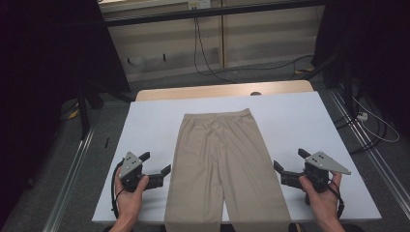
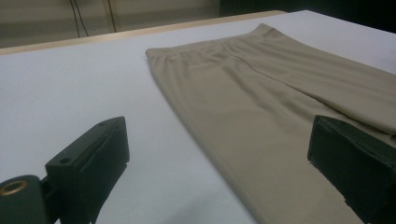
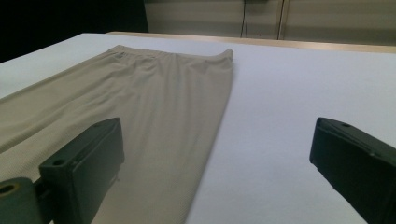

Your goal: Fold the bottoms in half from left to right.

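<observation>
Beige trousers [image 1: 222, 159] lie flat on the middle of the table [image 1: 295, 116], waistband at the far end, both legs running toward the person and hanging off the near edge. Fabric smooth, fine ribbed weave, slight gather at the waistband; centre seam visible between the legs. Left gripper [image 1: 157, 166] sits just off the trousers' left edge near the lower leg, jaws spread wide, holding nothing; in the left gripper view one jaw is over bare table and the other over the fabric edge. Right gripper [image 1: 289, 162] is just off the right edge at about the same height, jaws also spread wide and empty; in the right gripper view one jaw is over the cloth, the other over bare table. Each is held in a hand [image 1: 129, 195], forearms coming in from the bottom. Table top is white, with a light wood strip [image 1: 193, 92] along the far side. Beyond: grey floor, cables [image 1: 203, 58], pale wall panels, dark curtains either side, metal rails beside the table.
</observation>
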Available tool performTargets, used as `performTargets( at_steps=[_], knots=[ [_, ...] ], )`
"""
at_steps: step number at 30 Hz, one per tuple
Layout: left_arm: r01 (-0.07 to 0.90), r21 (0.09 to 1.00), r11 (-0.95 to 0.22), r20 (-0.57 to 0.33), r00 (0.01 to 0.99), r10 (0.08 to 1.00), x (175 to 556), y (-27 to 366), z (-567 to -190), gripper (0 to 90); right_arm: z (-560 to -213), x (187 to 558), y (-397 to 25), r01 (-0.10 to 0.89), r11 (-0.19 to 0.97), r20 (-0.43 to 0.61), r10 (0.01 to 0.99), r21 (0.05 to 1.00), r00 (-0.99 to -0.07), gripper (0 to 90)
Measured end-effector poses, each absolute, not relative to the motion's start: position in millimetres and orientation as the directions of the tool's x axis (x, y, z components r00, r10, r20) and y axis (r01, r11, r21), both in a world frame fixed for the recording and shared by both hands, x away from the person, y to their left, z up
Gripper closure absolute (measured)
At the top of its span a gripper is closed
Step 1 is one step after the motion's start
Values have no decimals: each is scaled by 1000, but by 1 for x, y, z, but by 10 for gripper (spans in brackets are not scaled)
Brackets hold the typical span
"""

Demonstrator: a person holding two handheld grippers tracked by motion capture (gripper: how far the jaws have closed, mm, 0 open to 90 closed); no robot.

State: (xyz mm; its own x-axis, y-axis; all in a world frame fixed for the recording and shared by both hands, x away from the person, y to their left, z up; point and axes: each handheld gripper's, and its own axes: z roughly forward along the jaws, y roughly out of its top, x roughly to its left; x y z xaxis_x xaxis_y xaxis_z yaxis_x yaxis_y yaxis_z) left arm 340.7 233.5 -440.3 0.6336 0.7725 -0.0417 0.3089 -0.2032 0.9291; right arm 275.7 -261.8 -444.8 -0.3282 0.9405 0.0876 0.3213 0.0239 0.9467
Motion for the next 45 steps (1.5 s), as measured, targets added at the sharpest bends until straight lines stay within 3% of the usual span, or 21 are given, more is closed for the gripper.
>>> performTargets(
  at_steps=[15, 22, 25, 33, 43, 45],
  knots=[
    [342, 921, -187, -85, 645, 759, 340, 236, -439, 57, -446, 276, -249, 334, 52, 81, 925, 941, -371, 28],
    [345, 918, -198, -86, 657, 749, 342, 239, -438, 77, -445, 274, -223, 316, 164, -24, 914, 934, -405, 28],
    [354, 908, -222, -68, 649, 758, 345, 236, -440, 77, -444, 274, -211, 326, 173, -12, 896, 929, -444, 36],
    [419, 874, -245, -133, 693, 709, 351, 228, -442, 64, -444, 274, -179, 364, 217, 11, 847, 906, -532, 20],
    [358, 895, -266, -91, 729, 678, 363, 218, -428, 50, -438, 278, -146, 412, 217, 80, 801, 885, -593, 68],
    [370, 895, -251, -115, 733, 670, 368, 215, -428, 48, -435, 281, -139, 431, 215, 108, 784, 876, -611, 92]
  ],
)
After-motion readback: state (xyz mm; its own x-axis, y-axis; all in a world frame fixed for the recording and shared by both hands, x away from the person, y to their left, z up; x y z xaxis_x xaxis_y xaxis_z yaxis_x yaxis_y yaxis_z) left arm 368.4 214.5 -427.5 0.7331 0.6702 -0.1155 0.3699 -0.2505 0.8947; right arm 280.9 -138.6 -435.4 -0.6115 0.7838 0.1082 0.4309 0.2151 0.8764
